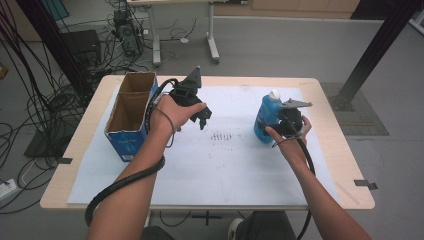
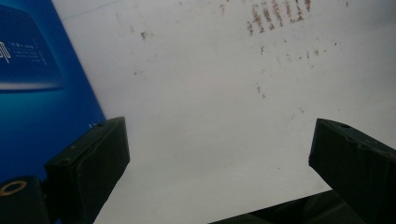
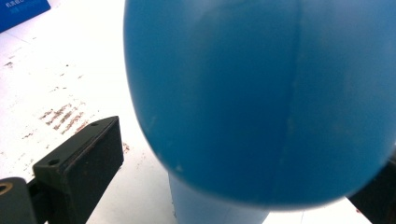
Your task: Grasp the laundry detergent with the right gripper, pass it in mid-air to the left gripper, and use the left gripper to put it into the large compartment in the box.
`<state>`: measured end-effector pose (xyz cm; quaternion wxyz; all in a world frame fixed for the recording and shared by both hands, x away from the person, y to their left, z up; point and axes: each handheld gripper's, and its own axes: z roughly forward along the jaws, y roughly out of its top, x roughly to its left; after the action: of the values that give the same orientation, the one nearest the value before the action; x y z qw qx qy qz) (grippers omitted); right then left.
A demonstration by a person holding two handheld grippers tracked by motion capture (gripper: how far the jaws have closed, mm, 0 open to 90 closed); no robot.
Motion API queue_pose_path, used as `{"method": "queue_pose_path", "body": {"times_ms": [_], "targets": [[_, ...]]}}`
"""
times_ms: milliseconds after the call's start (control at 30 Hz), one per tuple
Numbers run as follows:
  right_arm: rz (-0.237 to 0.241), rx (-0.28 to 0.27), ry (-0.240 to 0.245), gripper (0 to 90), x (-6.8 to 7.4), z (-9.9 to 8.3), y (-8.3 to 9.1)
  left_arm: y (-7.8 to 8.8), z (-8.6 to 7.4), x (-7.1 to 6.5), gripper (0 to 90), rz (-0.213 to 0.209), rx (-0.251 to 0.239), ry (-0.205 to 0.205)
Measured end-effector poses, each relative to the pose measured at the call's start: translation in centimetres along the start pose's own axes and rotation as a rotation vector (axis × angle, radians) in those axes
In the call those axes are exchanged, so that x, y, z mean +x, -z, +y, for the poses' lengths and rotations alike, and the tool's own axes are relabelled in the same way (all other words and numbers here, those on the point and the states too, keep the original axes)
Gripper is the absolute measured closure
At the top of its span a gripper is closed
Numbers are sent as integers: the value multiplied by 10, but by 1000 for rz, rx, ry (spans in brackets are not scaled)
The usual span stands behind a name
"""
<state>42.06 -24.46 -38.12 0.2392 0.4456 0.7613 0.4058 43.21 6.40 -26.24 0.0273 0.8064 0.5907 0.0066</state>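
Forearms entering from bottom edge | cardboard box (image 1: pixel 131 112) open-topped at table's left | left gripper (image 1: pixel 202 119) just right of box, jaws spread wide over white sheet (image 2: pixel 210 116), holding nothing | right gripper (image 3: pixel 243 140) jaws wide, flanking upright blue bottle (image 1: pixel 265 119), contact not discernible
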Motion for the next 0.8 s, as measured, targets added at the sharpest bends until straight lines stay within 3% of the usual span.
{"method": "queue_pose_path", "body": {"times_ms": [800], "targets": [[3, 3, -16, 57, -1, -2, -4, -1, -1, 2, 56, 6, 1, 4]]}}
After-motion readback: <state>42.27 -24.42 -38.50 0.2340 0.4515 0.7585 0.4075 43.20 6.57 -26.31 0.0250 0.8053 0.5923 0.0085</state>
